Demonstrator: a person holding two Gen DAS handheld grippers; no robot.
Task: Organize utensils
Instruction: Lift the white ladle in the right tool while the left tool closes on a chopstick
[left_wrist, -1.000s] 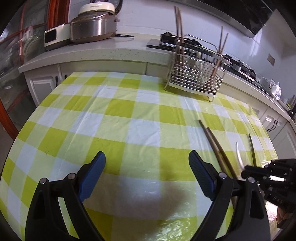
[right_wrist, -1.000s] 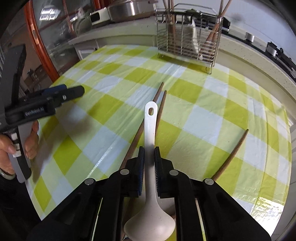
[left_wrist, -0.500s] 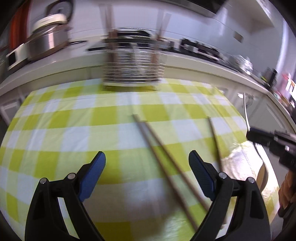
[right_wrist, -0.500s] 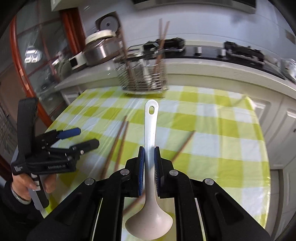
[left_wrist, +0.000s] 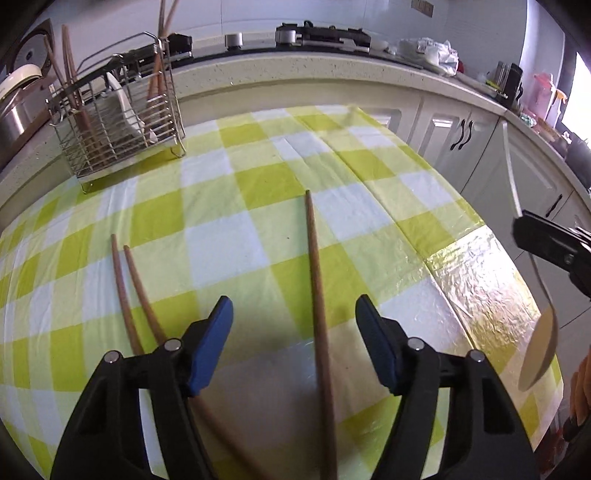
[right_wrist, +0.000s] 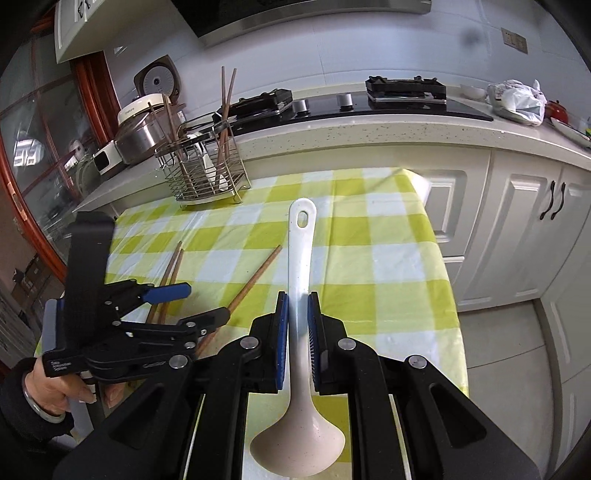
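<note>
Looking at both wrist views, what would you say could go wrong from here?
1. The right gripper clamps the white ladle mid-handle, bowl hanging behind the pads; it may pivot or slip.
2. The left gripper is closing around a single chopstick lying flat on the tablecloth; the pads may roll it away.
3. The wire rack is already crowded, so the ladle could snag.

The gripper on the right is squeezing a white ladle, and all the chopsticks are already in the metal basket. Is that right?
Not quite. The right gripper does squeeze the white ladle, but not all chopsticks are in the metal basket. The left wrist view shows a single chopstick and a pair of chopsticks lying on the checked tablecloth.
</note>
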